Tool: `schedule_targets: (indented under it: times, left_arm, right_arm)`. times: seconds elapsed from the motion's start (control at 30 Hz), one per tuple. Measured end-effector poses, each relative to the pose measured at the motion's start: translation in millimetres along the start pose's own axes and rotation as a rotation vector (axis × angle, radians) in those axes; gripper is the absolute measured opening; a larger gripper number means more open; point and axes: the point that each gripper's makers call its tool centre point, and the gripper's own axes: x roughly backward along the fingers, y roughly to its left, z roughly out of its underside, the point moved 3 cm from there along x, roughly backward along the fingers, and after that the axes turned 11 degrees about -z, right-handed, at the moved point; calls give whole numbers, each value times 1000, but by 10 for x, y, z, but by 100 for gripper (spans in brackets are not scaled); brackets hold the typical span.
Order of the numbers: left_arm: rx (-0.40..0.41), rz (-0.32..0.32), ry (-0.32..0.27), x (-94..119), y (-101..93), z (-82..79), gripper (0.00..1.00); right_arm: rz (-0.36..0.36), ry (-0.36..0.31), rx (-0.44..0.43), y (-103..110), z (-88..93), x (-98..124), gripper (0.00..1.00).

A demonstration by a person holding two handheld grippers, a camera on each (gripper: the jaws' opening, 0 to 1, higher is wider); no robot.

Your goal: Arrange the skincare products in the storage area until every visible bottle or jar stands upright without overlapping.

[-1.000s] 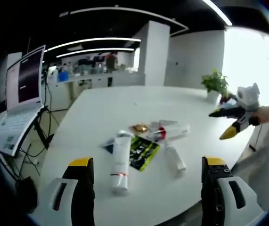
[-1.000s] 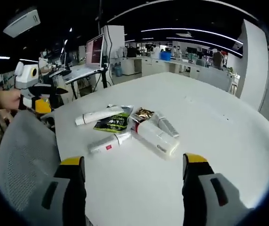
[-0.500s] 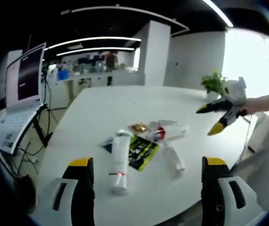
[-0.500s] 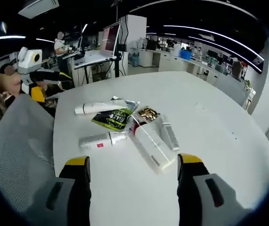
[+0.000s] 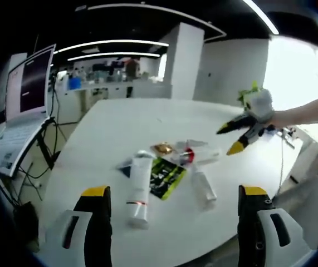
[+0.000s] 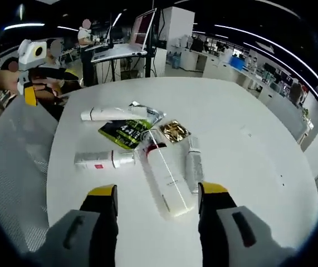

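Two hand-held grippers are yours here, and both stand wide open with nothing between the jaws. Your right hand-held gripper point(image 6: 157, 192) hangs just above the near end of a large white bottle point(image 6: 166, 182) lying flat on the white table point(image 6: 248, 156); a slimmer tube point(image 6: 193, 165) lies just right of that bottle, touching it or nearly so. Left of the bottle lies a white tube with a red mark point(image 6: 104, 160). Farther off a green-and-black sachet point(image 6: 126, 132) lies flat, a long white tube point(image 6: 114, 113) rests beyond it, and a small gold packet point(image 6: 174, 130) sits to the right. Your left hand-held gripper point(image 5: 172, 194) hovers over the near table edge, well apart from the cluster, with the long tube point(image 5: 138, 187) lying ahead. None of the products stands upright. In the left gripper view an open laptop point(image 5: 20, 111) stands far left, off the table.
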Motion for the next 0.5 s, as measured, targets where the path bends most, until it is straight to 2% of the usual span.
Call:
schedule_targets:
  times: [0.1,0.33,0.5]
  left_arm:
    - [11,-2,4,1,9,1,92]
    - [30,1,17,-6,10,9,92]
    - [20,14,29,-19,-26,21,92]
  right_arm:
    - [-29,23,18,-23,-10,-57,52]
    - [-87,73,58,-120,-25,-224,47]
    - [-127,135,98,-204,-20,-379,43]
